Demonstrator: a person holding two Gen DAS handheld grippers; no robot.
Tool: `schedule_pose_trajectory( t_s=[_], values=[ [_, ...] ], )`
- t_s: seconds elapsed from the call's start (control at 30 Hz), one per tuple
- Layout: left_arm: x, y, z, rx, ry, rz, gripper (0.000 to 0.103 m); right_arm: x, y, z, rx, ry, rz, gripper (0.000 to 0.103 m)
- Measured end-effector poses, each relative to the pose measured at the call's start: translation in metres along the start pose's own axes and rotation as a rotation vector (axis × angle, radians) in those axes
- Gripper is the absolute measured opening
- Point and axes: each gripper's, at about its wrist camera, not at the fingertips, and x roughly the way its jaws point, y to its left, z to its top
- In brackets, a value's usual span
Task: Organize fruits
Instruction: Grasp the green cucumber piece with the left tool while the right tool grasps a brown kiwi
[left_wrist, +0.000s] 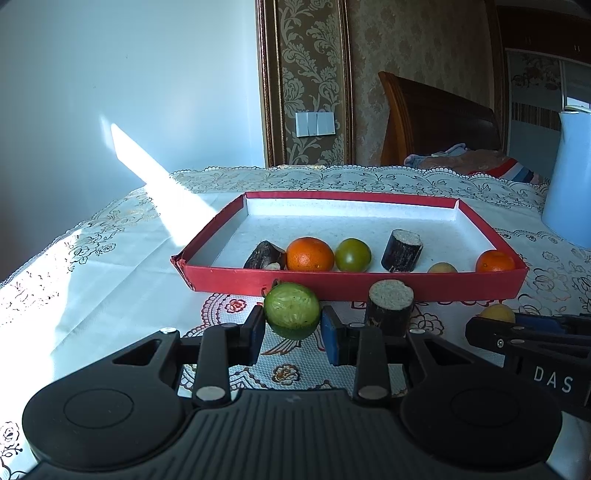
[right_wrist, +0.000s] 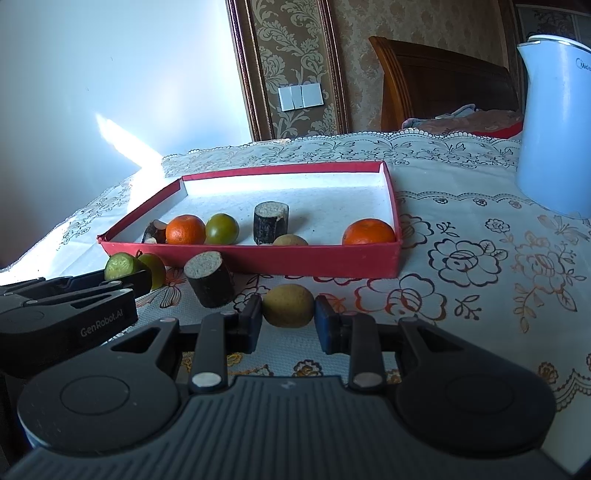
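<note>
Your left gripper (left_wrist: 292, 334) jaws clamp a round green fruit (left_wrist: 291, 311); your right gripper (right_wrist: 288, 325) jaws clamp a yellowish fruit (right_wrist: 288, 305), both just before the red tray (right_wrist: 258, 258) on the desk (right_wrist: 480, 277).

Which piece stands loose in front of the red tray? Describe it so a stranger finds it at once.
Start at the red tray on the floral tablecloth. Just before its near wall, between the two held fruits, stands a dark sugarcane stub, touching neither claw. Unlike its round green and yellow neighbours, it is a bark-black cylinder with a pale cut top.
</note>
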Motion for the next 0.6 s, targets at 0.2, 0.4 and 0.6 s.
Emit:
schedule_pose_trajectory(
  t_s=[0.2,0.4,0.6],
  values=[
    [0.0019,-0.0024,0.0008,0.009,0.005,0.003,0.032,0.0022,-0.0002,0.0005,0.001,0.013,0.001,0.029],
    [0.0041,-0.0029,0.0008,0.013,0.012,-0.001,0.032,0.0040,0.0004,0.0003,0.000,0.019,-0.002,0.029],
    [0.0058,-0.0013,0.0006,0.003,0.021,-0.007,0.032,0.0042,0.0008,-0.0002,-0.006,0.015,-0.002,0.029]
  ],
)
